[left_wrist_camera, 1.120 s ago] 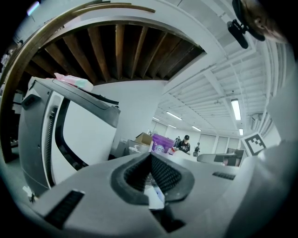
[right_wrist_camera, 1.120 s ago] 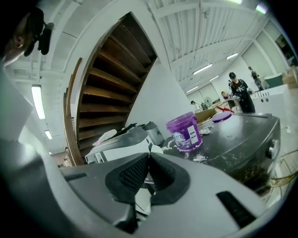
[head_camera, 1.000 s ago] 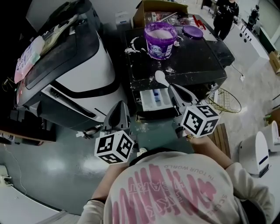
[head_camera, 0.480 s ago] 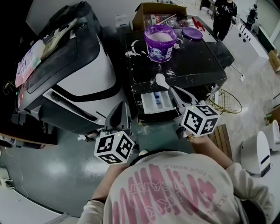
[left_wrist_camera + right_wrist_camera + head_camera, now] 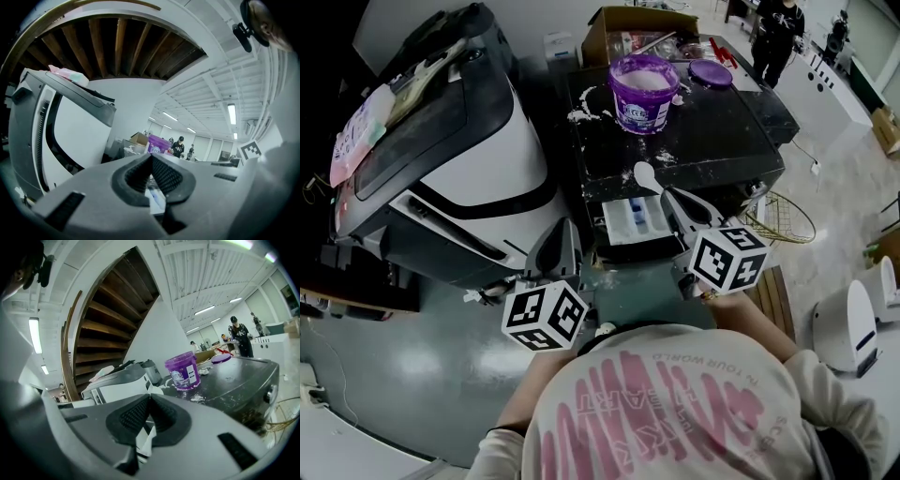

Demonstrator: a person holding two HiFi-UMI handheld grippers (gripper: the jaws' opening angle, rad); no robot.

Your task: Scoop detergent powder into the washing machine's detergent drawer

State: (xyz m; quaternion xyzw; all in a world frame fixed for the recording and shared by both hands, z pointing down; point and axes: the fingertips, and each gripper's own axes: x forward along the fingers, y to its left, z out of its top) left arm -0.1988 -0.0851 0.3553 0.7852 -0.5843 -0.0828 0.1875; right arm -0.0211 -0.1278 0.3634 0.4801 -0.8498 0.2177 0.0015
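The right tool is clamped on the spoon, whose bowl points up-frame toward the tub. The drawer lies just below it. The left tool is closed and empty.

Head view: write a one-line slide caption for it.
Right gripper holds a spoon by the open drawer, purple tub of powder beyond.

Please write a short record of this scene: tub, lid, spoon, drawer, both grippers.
tub: purple, open, on washing machine
detergent powder: inside tub
lid: off, beside tub
spoon: white, held by right gripper, bowl over machine's front edge
drawer: pulled open, below spoon
left gripper: shut, empty
spilled powder: on machine top
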